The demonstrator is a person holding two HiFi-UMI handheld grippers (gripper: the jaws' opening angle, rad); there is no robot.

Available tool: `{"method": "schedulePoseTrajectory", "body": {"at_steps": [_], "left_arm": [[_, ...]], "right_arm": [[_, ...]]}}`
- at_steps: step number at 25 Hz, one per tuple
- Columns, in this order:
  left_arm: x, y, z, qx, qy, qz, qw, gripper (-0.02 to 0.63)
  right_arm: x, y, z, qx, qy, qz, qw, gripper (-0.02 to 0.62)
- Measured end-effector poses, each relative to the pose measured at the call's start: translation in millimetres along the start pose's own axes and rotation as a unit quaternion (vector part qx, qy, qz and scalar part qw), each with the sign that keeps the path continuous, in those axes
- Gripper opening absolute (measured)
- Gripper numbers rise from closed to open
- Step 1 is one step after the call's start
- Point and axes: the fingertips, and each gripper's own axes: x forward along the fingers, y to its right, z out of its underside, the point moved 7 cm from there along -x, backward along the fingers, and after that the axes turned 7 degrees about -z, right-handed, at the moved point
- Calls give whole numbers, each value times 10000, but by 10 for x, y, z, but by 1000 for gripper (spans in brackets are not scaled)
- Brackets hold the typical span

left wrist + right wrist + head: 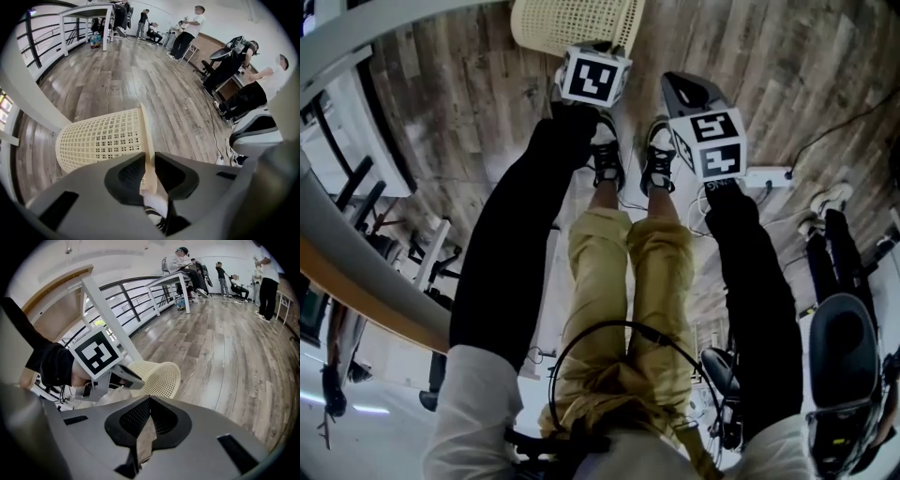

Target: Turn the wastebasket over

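A smooth edge strip of the cream lattice wastebasket [101, 140] is seen standing upright between the jaws of the left gripper [149, 161], and it is clamped there by both dark pads. From that strip the meshed body is stretched away to the left of the jaws, on its side over the wooden floor [140, 70]. Which end of the basket the strip belongs to cannot be told.

The jaws of the right gripper [150, 401] are pressed together at their tips, and nothing is held between them. In the right gripper view the wastebasket is found just beyond and left of those jaws, apart from them, with the left gripper's marker cube [97, 353] set against its near end.

From the head view the basket is placed ahead of the person's shoes [607, 155], the left gripper at its near edge and the right gripper to the right of it, clear of the mesh.

Farther off, a white table [89, 14] and a dark railing [35, 42] are shown, and several people are gathered along the far wall.
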Motion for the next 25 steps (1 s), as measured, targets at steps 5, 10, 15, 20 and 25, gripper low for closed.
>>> {"method": "schedulePoseTrajectory", "body": {"at_steps": [5, 10, 15, 20, 25], "left_arm": [[-149, 22, 9, 41, -51, 147, 9999, 49], [-395, 198, 15, -122, 97, 674, 9976, 23], [-561, 312, 16, -874, 300, 1431, 9854, 23], [-572, 439, 33, -997, 316, 2030, 9736, 23], [-532, 415, 68, -943, 363, 2076, 9730, 25]], "right_arm": [[-115, -21, 7, 29, -26, 58, 10000, 20], [-289, -46, -25, 35, -36, 78, 10000, 20], [-477, -60, -63, 21, -46, 131, 9999, 20], [-520, 38, -88, -5, -91, 248, 9997, 20], [-483, 100, -91, 55, -133, 280, 9995, 20]]}}
